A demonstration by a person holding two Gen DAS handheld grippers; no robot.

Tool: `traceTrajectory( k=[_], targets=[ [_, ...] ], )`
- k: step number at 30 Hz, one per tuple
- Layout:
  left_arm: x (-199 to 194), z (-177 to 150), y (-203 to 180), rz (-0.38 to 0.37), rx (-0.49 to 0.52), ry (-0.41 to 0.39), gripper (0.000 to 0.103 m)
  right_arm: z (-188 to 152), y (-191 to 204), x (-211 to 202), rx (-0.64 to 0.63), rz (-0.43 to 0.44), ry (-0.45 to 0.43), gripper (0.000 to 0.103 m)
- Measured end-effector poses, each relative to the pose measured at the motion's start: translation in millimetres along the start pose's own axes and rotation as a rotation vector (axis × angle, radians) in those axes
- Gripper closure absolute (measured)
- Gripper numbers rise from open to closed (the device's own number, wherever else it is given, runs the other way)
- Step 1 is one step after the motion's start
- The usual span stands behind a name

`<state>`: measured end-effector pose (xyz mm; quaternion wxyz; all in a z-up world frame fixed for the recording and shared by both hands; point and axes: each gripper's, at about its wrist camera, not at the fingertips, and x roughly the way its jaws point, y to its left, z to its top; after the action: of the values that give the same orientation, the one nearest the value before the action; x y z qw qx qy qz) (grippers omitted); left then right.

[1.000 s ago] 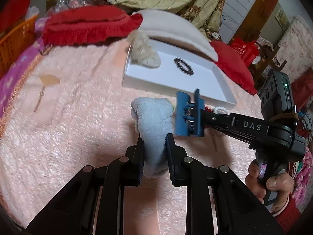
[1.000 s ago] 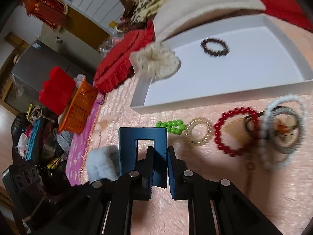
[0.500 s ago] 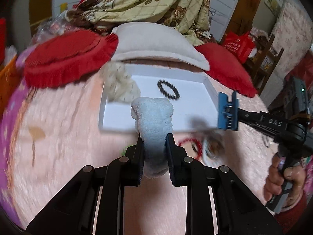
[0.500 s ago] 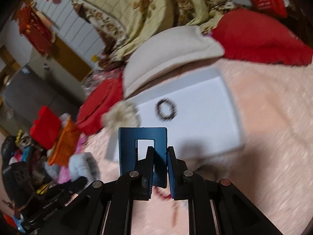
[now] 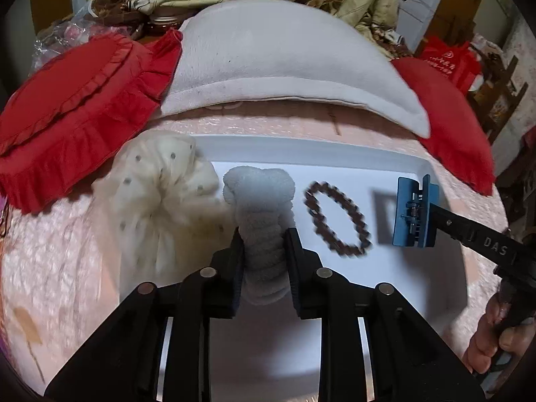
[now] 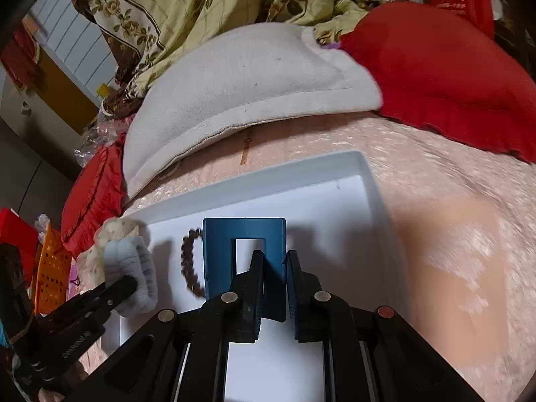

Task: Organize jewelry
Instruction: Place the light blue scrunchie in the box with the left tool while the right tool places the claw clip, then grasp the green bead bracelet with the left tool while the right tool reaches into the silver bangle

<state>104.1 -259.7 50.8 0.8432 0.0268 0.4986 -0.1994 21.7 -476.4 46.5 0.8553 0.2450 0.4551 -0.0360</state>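
Left wrist: "DAS" on right gripper [image 5: 415, 216]

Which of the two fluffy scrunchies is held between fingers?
The pale blue-grey scrunchie, in the left gripper above the white tray. The cream dotted scrunchie lies on the tray's left edge.

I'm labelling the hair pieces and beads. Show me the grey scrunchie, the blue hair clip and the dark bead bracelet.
grey scrunchie [image 5: 259, 201]: left wrist view, on its fluffy upper bulge.
blue hair clip [image 6: 221, 251]: right wrist view, on its flat left face.
dark bead bracelet [image 5: 335, 244]: left wrist view, on the ring's lower left beads.
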Motion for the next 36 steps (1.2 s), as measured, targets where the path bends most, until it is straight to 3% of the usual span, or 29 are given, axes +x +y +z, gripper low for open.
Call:
traceTrajectory(
  k=[4, 7, 16, 24, 30, 36],
  targets=[
    [3, 5, 6, -0.051, -0.028, 0.006, 0.065, 11, 0, 16, 0.01, 0.008, 0.034, 0.086],
    [-6, 5, 11, -0.095, -0.057, -0.006, 0.063, 12, -3, 10, 0.024, 0.007, 0.009, 0.059],
    [-72, -28, 14, -0.097, -0.052, -0.073, 0.063, -18, -15, -47, 0.024, 0.034, -0.053, 0.059],
    [-130, -108, 40, -0.036, -0.09, -0.117, 0.063, -100, -39, -104, -0.046, 0.013, -0.076, 0.059],
    [-119, -154, 43, -0.041, -0.1, -0.07, 0.063, -157, -54, -105, -0.045, 0.03, -0.028, 0.059],
    [-92, -161, 38, -0.033, -0.079, -0.025, 0.063, -171, -42, -93, -0.046, 0.063, -0.018, 0.061]
  ],
)
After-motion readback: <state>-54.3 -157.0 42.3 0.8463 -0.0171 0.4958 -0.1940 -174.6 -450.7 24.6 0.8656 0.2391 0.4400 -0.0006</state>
